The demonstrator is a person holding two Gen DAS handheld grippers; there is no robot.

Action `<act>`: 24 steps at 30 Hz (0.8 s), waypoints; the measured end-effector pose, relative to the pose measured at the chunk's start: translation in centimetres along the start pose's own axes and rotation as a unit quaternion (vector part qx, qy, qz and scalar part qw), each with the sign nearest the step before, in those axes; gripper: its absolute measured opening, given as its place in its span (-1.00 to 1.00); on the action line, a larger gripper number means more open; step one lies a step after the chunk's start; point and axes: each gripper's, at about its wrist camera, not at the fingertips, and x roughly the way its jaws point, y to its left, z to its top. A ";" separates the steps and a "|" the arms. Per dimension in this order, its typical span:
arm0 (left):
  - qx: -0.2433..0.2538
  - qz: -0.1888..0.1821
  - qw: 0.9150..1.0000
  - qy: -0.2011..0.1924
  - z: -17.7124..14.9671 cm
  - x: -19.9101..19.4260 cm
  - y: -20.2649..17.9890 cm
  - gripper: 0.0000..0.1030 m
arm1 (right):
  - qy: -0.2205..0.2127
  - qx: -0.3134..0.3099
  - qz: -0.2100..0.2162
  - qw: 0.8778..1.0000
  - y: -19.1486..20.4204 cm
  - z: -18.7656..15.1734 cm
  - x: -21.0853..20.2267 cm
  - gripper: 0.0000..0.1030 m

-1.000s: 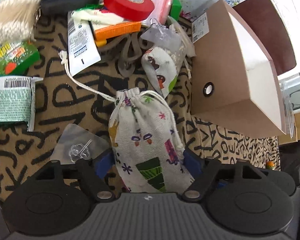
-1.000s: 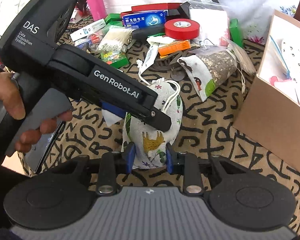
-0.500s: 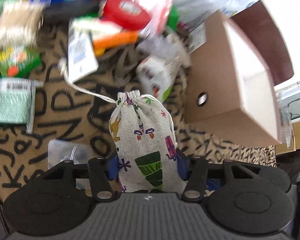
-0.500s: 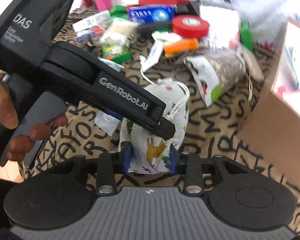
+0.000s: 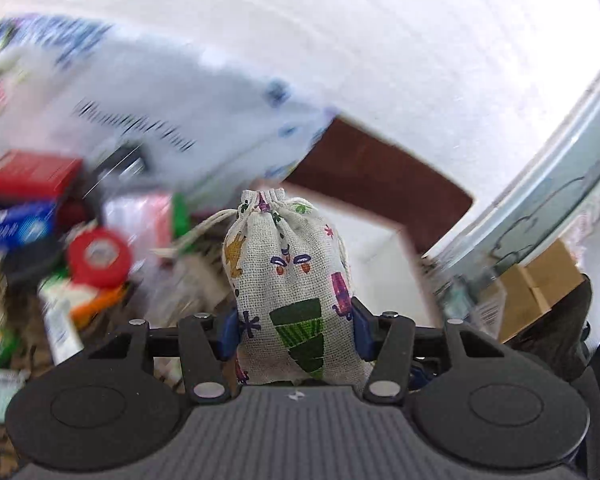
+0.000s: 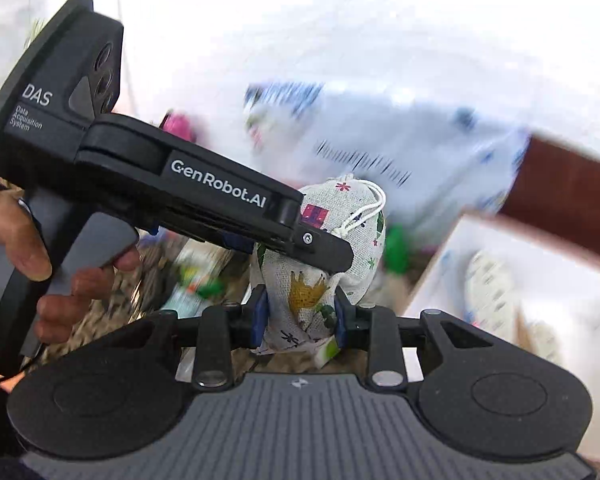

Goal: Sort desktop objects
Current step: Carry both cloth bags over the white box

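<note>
A small printed drawstring pouch [image 5: 292, 280] hangs lifted above the cluttered table, held from two sides. My left gripper [image 5: 294, 328] is shut on its lower part, blue pads pressing both flanks. In the right wrist view the same pouch [image 6: 356, 224] sits between the blue pads of my right gripper [image 6: 300, 316], which is shut on its bottom end. The left gripper's black finger [image 6: 324, 246] crosses the pouch from the left, with a person's hand [image 6: 28, 248] on its handle. The pouch's drawstring loops at its top.
An open cardboard box [image 5: 380, 248] with a white inside stands just behind and right of the pouch, seen also as the box [image 6: 500, 280] in the right wrist view. Blurred clutter lies left: a red tape roll [image 5: 99, 258], packets and boxes. A white printed bag stands behind.
The left jaws closed onto the pouch. Both grippers then rose with it off the patterned cloth and tilted upward, so the table clutter slid down and the wall came into view.
</note>
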 end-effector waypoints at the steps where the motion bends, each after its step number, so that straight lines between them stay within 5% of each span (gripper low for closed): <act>1: 0.006 -0.006 1.000 -0.002 0.6 0.4 -0.6 0.08 | -0.009 0.001 -0.008 1.000 -0.5 0.3 -0.4 -0.39; 10: 0.057 -0.049 0.997 0.014 2.9 6.4 -5.9 0.08 | -0.037 0.033 -0.083 0.995 -6.0 0.4 -2.4 -0.39; 24: 0.091 -0.100 0.985 0.106 2.3 19.1 -10.1 0.09 | 0.000 0.109 -0.173 0.979 -14.7 -4.1 -2.0 -0.39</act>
